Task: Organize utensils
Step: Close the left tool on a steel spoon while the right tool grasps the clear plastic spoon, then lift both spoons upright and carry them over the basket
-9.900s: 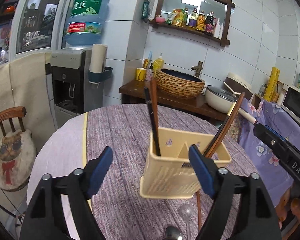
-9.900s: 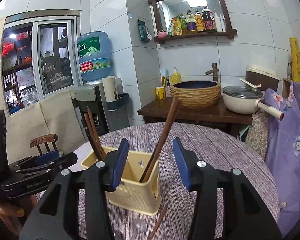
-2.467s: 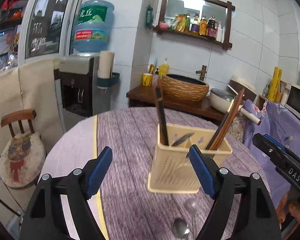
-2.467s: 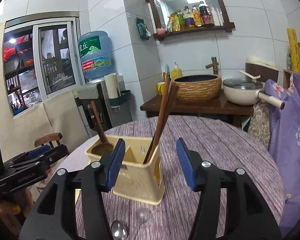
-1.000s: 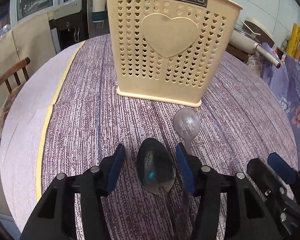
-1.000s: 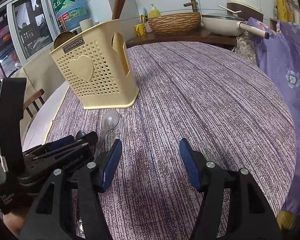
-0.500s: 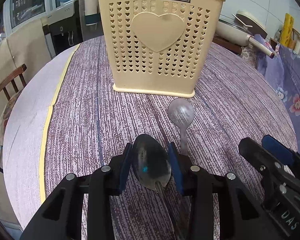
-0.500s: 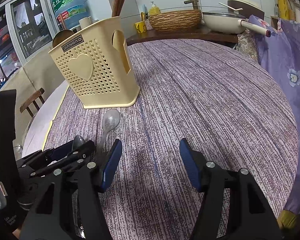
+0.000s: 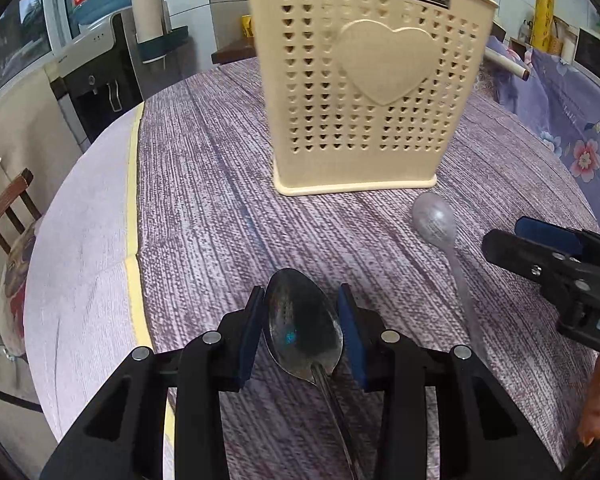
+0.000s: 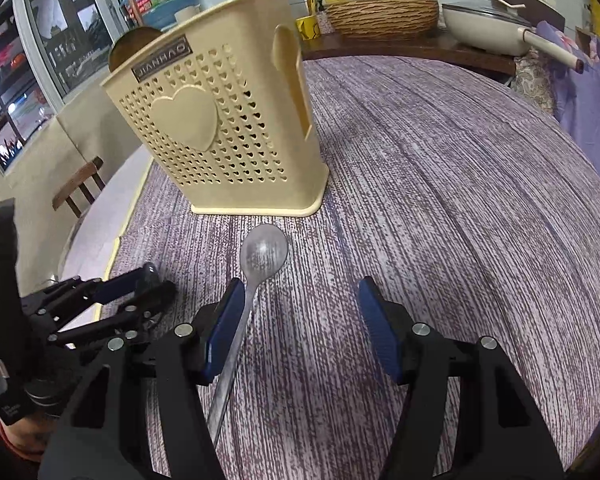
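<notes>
A cream perforated utensil holder [image 9: 364, 80] with a heart on its front stands on the purple striped tablecloth [image 9: 204, 208]; it also shows in the right wrist view [image 10: 220, 128]. Wooden utensils stick out of its top. My left gripper [image 9: 302, 320] is closed on the bowl of a dark metal spoon [image 9: 300, 324], low over the cloth. A clear plastic spoon [image 9: 436, 220] lies to its right. My right gripper [image 10: 302, 320] is open over the cloth, its left pad beside the plastic spoon's [image 10: 260, 260] handle.
A wooden chair [image 9: 4, 216] stands left of the round table. A water dispenser [image 9: 100, 60] is behind it. A side counter holds a woven basket [image 10: 380, 12] and a white pan [image 10: 484, 24]. Purple floral fabric [image 9: 572, 112] lies at the right.
My left gripper has dropped from above the holder to the cloth and narrowed its jaws onto the metal spoon's bowl. The right gripper has moved closer to the plastic spoon.
</notes>
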Demonstrator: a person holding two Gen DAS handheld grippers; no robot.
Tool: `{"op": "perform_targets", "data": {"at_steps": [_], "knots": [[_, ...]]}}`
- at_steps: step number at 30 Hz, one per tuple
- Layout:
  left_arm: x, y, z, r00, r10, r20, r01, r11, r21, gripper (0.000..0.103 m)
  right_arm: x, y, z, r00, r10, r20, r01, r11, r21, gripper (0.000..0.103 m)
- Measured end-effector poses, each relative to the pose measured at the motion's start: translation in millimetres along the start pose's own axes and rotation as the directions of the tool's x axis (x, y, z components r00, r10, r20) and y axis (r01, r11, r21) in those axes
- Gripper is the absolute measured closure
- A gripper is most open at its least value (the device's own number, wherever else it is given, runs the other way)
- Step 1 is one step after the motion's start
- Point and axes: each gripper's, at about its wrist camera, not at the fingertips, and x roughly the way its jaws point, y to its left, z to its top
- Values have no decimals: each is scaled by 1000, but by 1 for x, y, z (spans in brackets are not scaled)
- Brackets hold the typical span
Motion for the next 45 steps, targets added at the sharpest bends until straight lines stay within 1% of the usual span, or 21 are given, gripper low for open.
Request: {"op": "perform_targets", "data": {"at_steps": [3,7,12,15,17,21,23,25,28,31,32,35,36,38,42,45], "knots": [[0,7,-1,1000,5,4,-5,1000,14,66,9,13,3,1000,-21,-17,20,998,-52,43],[-1,17,-3,1000,1,6,-1,1000,19,66,20,26,5,999,-41,-32,38,995,-93,43],[-1,23,-4,1000,-1,10,1,1000,20,64,32,38,5,994,-101,-40,94,985,-144,43],[-1,24,-4,1000,2,12,-3,1000,14,64,35,43,6,990,-140,-30,133,977,-169,45],[-1,25,-5,1000,10,13,-10,1000,10,60,36,44,7,989,-147,-25,141,975,-171,46],[-6,24,-10,1000,10,11,-9,1000,-21,48,37,42,9,988,-154,-17,149,975,-167,53],[-9,23,-12,1000,9,16,-9,999,-36,45,37,41,10,988,-153,-13,149,975,-168,57],[-10,20,-14,999,42,12,-41,998,-45,44,37,40,11,988,-152,-13,148,975,-166,63],[-8,18,-13,997,78,-9,-78,995,-64,44,37,39,13,989,-149,-14,144,975,-166,65],[-8,15,-11,995,102,-21,-104,990,-91,44,37,38,15,989,-147,-15,143,976,-165,65],[-7,15,-10,994,107,-24,-109,990,-94,46,38,38,14,989,-146,-15,142,976,-164,65],[-7,11,-9,992,121,-27,-123,987,-101,54,37,37,15,989,-144,-16,140,977,-161,65],[-7,10,-8,992,127,-26,-129,986,-106,59,37,37,15,990,-143,-15,139,977,-160,65],[-8,10,-7,991,130,-25,-132,985,-112,65,38,35,15,990,-137,-15,133,979,-154,65],[-8,10,-4,994,111,-18,-112,986,-127,65,34,26,16,994,-107,-14,104,986,-127,65],[-15,11,-1,996,88,22,-84,987,-138,65,24,21,16,997,-76,15,77,992,-104,65]]}}
